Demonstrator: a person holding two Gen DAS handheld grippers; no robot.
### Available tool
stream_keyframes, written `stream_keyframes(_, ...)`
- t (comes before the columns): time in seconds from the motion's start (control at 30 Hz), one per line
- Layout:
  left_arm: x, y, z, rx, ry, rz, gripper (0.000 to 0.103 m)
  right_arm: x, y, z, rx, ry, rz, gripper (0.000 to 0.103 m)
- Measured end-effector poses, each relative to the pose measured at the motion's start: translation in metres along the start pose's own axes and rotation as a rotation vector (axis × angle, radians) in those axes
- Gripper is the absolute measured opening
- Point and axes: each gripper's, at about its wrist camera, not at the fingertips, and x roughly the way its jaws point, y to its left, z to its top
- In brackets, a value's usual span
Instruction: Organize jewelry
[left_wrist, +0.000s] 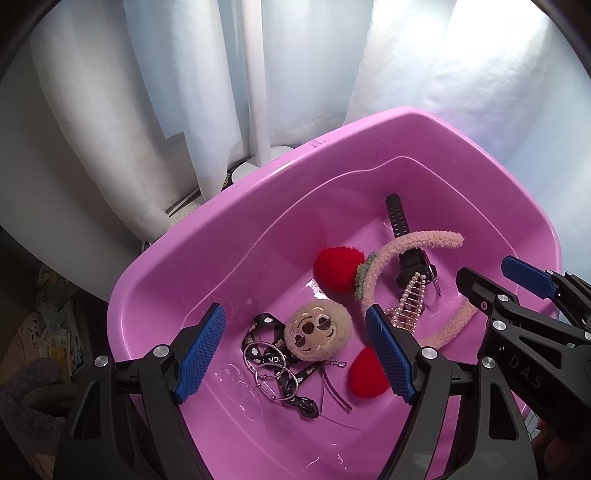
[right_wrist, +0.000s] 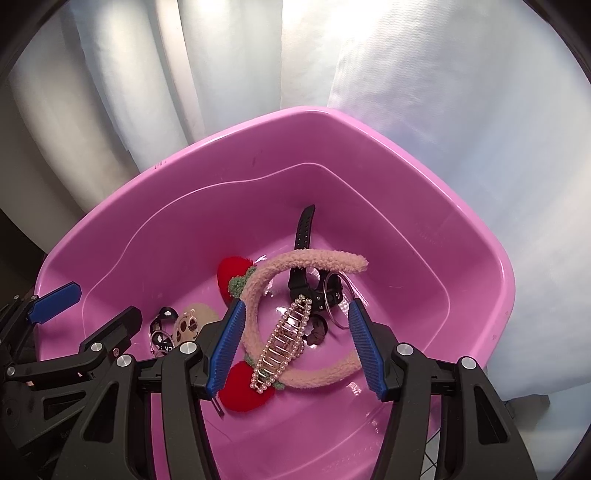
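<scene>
Left gripper (left_wrist: 295, 354) parted wide, empty, over a beige plush face charm (left_wrist: 317, 334). Right gripper (right_wrist: 295, 349) half spread, gripping nothing, above a gold pearl-edged hair clip (right_wrist: 282, 343) lying inside the pink plastic basin (right_wrist: 476, 295).

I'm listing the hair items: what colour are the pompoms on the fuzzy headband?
Red, with green trim, on the pale pink headband; the pompoms show best in the right wrist view.

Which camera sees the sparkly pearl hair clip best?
The right wrist view: the pearl clip lies whole, lying across the fuzzy headband. In the left wrist view the clip is smaller, farther off, partly hidden by the left gripper's jaw.
</scene>
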Motion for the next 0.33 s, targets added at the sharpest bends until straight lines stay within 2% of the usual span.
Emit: stream_keyframes(0.33, 0.0014, 0.0006, -0.0010, -0.002, 0.009, 0.005, 0.077, 0.0004, -0.0002, -0.0001, 0.000, 0.001, -0.001, 0.056)
